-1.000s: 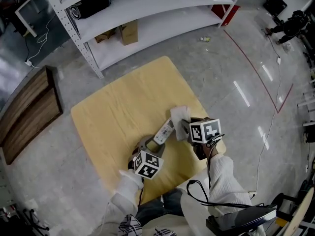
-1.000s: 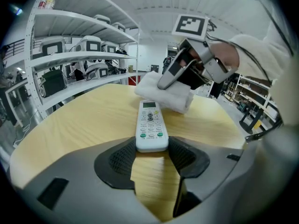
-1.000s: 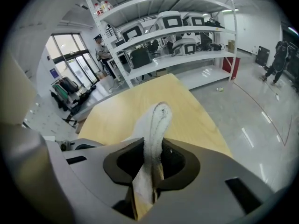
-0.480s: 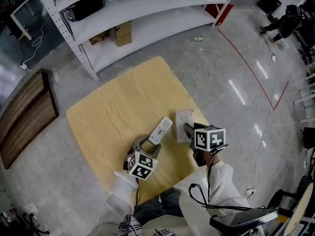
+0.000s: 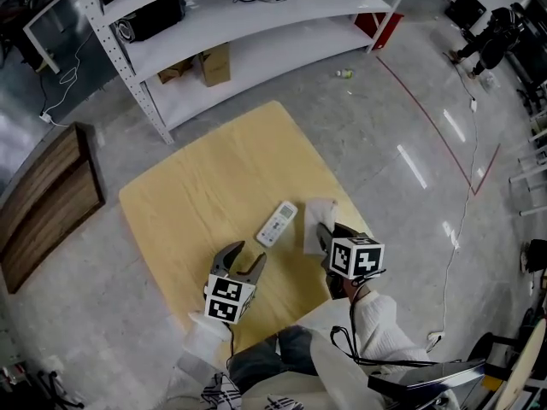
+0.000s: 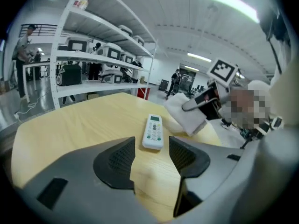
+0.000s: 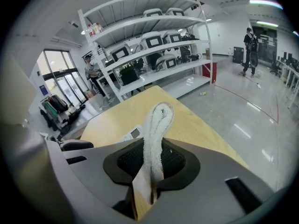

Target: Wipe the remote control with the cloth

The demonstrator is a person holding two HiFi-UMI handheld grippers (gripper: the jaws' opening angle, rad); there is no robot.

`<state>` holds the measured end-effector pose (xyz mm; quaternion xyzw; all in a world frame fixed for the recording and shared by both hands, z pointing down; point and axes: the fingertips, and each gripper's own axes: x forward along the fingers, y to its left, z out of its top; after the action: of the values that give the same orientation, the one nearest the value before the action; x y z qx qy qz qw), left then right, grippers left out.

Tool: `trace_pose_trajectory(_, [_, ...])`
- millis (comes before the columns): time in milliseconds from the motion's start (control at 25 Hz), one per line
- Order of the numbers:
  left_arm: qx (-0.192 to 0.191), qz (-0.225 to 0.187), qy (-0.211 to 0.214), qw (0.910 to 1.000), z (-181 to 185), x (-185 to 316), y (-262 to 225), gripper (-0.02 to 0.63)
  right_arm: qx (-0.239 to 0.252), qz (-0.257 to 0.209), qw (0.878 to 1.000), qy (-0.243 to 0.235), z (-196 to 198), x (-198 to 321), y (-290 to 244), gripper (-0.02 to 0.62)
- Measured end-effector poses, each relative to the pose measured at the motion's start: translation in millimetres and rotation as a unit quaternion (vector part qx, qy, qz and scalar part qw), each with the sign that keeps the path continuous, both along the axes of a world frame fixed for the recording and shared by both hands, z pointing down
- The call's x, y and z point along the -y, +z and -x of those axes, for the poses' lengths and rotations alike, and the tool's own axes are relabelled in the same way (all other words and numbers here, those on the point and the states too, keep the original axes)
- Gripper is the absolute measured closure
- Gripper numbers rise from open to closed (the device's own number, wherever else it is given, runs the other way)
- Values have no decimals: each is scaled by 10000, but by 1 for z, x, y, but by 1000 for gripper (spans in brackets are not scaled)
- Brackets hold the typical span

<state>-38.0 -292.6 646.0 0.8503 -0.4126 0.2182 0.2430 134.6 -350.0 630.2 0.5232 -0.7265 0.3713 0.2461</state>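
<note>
Wooden tabletop (image 5: 197, 186): remote control (image 5: 277, 223) lies lengthwise away from us, just left of cloth (image 5: 318, 216) clamped in our right gripper (image 5: 323, 231); left gripper (image 5: 246, 256) gapes empty.

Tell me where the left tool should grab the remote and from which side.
Probably the near, button end of the remote, jaws across its narrow width, coming low from the person's side: it lies flat, lengthwise ahead of the open left tool.

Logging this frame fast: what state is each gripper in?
Left gripper: open, empty; the white rectangular plastic remote control lies ahead of it.
Right gripper: shut on the white folded terry cloth.
</note>
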Motion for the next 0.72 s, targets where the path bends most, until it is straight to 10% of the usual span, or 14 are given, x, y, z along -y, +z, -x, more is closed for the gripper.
trace_pose_trajectory(440, [-595, -405, -773, 9944, 12, -24, -74, 385, -327, -1369, 9900, -94, 56, -64, -48, 506])
trace_pose_trajectory(720, [-408, -379, -970, 9937, 16, -78, -79, 603, -327, -1282, 9908, -291, 76, -135, -43, 506])
